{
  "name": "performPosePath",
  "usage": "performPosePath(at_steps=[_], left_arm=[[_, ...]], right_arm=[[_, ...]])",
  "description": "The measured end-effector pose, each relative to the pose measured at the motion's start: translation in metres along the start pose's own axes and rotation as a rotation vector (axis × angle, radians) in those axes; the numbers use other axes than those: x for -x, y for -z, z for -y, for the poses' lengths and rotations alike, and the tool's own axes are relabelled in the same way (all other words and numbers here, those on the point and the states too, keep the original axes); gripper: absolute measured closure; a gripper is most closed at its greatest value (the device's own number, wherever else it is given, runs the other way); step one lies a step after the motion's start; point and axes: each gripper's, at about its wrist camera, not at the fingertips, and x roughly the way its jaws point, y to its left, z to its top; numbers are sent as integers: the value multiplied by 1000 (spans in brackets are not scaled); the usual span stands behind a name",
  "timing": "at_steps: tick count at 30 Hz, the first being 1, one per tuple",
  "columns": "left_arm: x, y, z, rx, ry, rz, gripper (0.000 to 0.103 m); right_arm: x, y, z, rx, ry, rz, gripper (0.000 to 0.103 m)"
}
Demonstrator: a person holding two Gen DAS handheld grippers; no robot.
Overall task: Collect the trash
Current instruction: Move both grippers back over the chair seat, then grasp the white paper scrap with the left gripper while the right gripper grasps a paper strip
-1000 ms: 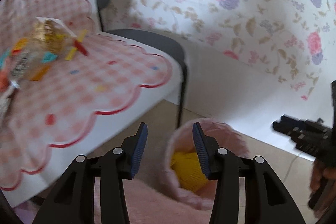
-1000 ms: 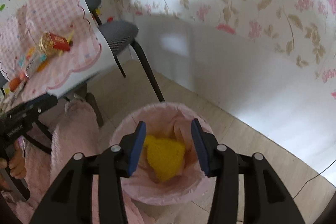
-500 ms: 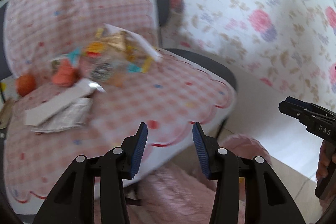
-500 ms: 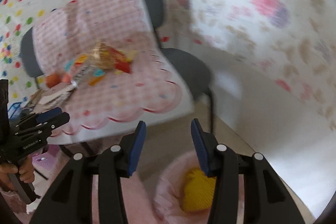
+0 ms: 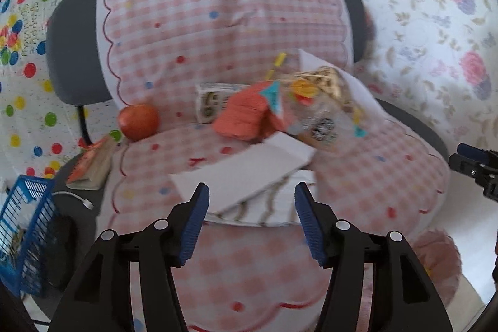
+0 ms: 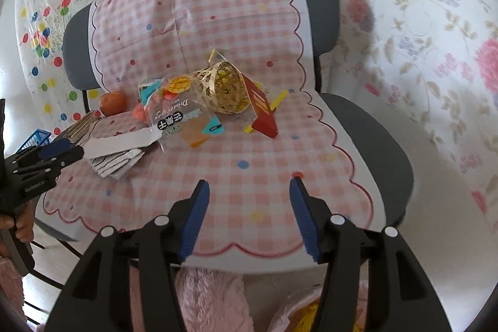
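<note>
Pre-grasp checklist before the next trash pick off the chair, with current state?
1. Left gripper open and empty: ok.
2. Right gripper open and empty: ok.
3. Trash in view on the pink gingham chair cover: ok; clear printed snack bag, woven bamboo cone, red card sleeve.
4. Nearest piece to the left gripper, the white paper strip, unobstructed: ok; it lies on crumpled striped paper.
5. Orange round fruit is trash: cannot tell.
6. Bin position: cannot tell; only a pink edge shows below.
</note>
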Motion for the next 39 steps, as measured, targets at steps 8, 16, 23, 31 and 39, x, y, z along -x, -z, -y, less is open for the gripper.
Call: performPosePath(at_steps=[8, 16, 23, 31, 39], left_arm=[[-45, 3, -1, -213, -13, -85, 44], [-68, 5, -9, -210, -4, -147, 49], [-68, -2, -23, -147, -18, -154, 89], [-21, -22, -50, -8, -30, -19, 102], [1, -42, -34, 48, 27, 56, 102]], right_arm=[[-29, -6, -11, 2, -46, -28, 49], [-37, -8, -14, 8, -55, -42, 48], [-33, -11, -19, 29, -53, -26, 48], [-32, -24, -18, 45, -38, 9, 40], [-54, -51, -10, 85, 17, 54, 46]])
